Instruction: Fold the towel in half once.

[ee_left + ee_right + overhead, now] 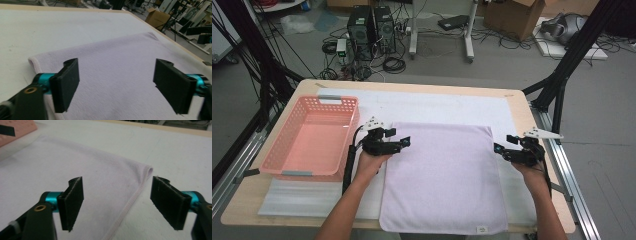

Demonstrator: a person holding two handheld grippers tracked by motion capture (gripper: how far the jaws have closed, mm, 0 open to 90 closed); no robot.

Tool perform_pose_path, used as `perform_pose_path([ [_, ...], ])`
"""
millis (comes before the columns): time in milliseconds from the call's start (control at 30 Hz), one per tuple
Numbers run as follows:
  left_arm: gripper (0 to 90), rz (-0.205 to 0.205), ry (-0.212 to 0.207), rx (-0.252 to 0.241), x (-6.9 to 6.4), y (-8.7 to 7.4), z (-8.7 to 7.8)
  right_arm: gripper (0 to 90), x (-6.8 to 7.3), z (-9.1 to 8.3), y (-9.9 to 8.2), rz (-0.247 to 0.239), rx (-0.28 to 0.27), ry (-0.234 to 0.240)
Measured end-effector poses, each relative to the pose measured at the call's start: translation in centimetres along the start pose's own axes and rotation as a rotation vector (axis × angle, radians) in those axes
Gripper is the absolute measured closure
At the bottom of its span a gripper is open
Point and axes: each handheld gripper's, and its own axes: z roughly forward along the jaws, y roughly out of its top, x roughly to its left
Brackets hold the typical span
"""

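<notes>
Now we see a pink basket point(309, 137) at the left of the table point(517, 102). Next to it our left gripper point(404, 142) hovers with its jaws wide apart and nothing in them. The purple towel point(442, 177) lies flat in the middle. At its right edge our right gripper point(498, 148) is also wide and holds nothing. We should pinch both far corners evenly and fold gently.
</notes>
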Motion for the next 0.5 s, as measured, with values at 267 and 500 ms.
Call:
perform_pose_path([
  [267, 20.3, 0.031, -0.021, -0.037, -1.1, -0.5, -2.7, 17.9, 1.1, -3.1, -2.3, -0.049, -0.041, 0.011],
  [500, 20.3, 0.043, -0.018, -0.047, -1.3, -0.3, -3.2, 17.7, 1.5, -3.5, -2.3, -0.059, -0.037, -0.003],
])
